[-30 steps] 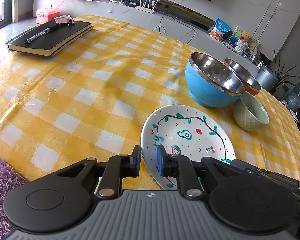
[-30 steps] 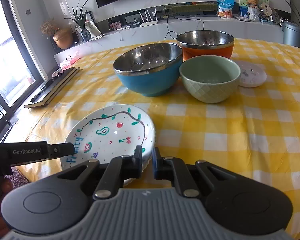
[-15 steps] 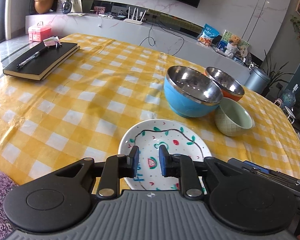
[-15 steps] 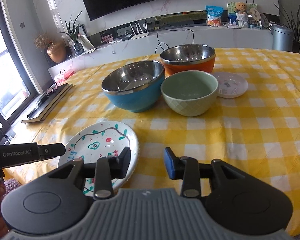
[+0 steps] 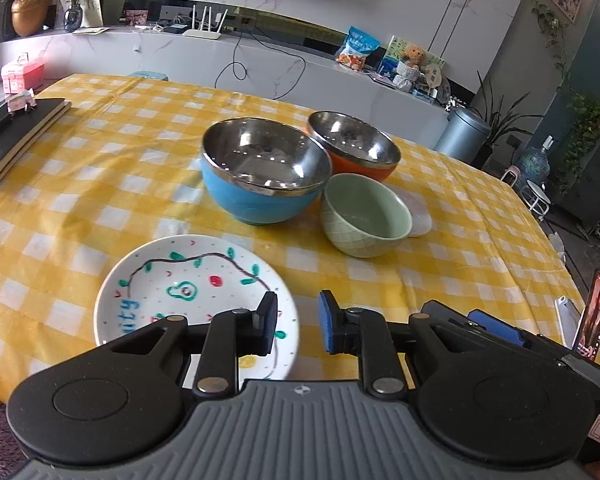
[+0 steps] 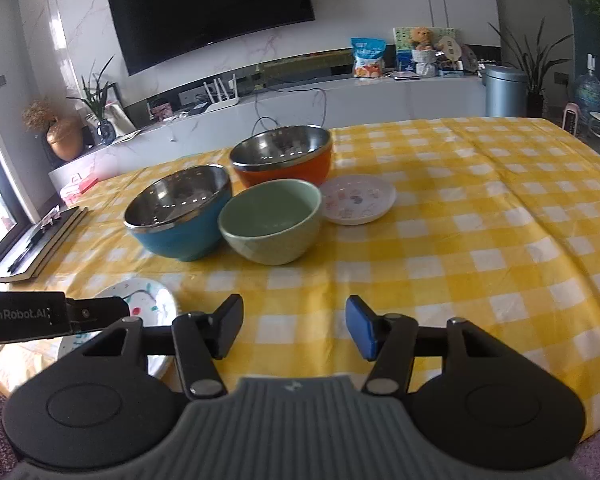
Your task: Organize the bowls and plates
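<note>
**Both grippers let go and back away from the painted plate**

And there it is, both tools are off the big painted plate [image 5: 188,280]. A second ago the left gripper [image 5: 296,326] and the right gripper [image 6: 294,326] sat pinched down at its near rim; now each has pulled back and lifted, and the whole table has come into view. The right gripper's jaws have just been opening, and they stand well apart with only yellow check cloth [image 6: 480,240] showing between them. The left gripper's jaws have eased open too, a narrower gap, nothing in it; its left finger [image 5: 269,322] hangs in front of the plate's near-right edge, clear of it as far as I can tell.

So the plate looks set down, flat near the table's front edge. I'd say that placement is done and the next piece is up for grabs.

The rest wait in a cluster farther back: blue bowl [image 6: 180,220], orange bowl [image 6: 284,160] behind it, green bowl [image 6: 272,224] crowded in front, and the small plate [image 6: 358,200] just beside the green one.

Writing? The left tool's side reads "GenRobot.AI" [image 6: 16,314]. The plate carries blue hand lettering, partly hidden, ending in "ity".
</note>
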A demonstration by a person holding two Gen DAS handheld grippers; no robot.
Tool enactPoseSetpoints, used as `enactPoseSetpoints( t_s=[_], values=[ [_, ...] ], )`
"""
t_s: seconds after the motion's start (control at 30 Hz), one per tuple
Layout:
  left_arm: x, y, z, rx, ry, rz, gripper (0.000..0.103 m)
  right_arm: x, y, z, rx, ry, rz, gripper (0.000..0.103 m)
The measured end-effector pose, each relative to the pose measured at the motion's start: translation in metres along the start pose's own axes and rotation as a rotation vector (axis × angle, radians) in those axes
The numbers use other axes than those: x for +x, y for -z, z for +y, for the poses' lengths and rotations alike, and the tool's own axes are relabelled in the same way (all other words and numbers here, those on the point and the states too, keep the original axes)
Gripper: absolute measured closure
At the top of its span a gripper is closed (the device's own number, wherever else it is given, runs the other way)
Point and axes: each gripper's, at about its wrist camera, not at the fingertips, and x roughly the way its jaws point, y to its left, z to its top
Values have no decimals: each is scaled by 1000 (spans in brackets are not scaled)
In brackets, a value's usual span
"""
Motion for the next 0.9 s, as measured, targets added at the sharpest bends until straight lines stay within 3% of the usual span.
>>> enactPoseSetpoints(
  t_s=[0.17,0.37,0.43,0.57,0.7,0.9],
  values=[
    [15,-4,-27,-2,37,11,77,3,-6,-27,24,105,-14,46],
    [35,-10,-62,-79,75,32,77,10,-19,-66,95,122,7,47],
    [42,-14,-74,-94,79,28,77,14,-25,-78,110,123,9,53],
    [59,-23,-98,-116,71,28,78,23,-37,-98,142,98,16,65],
    [78,-30,-117,-87,53,32,88,40,-50,-115,181,39,40,78],
    [106,-42,-120,-151,15,64,92,73,-72,-123,222,-42,64,85]
  ],
)
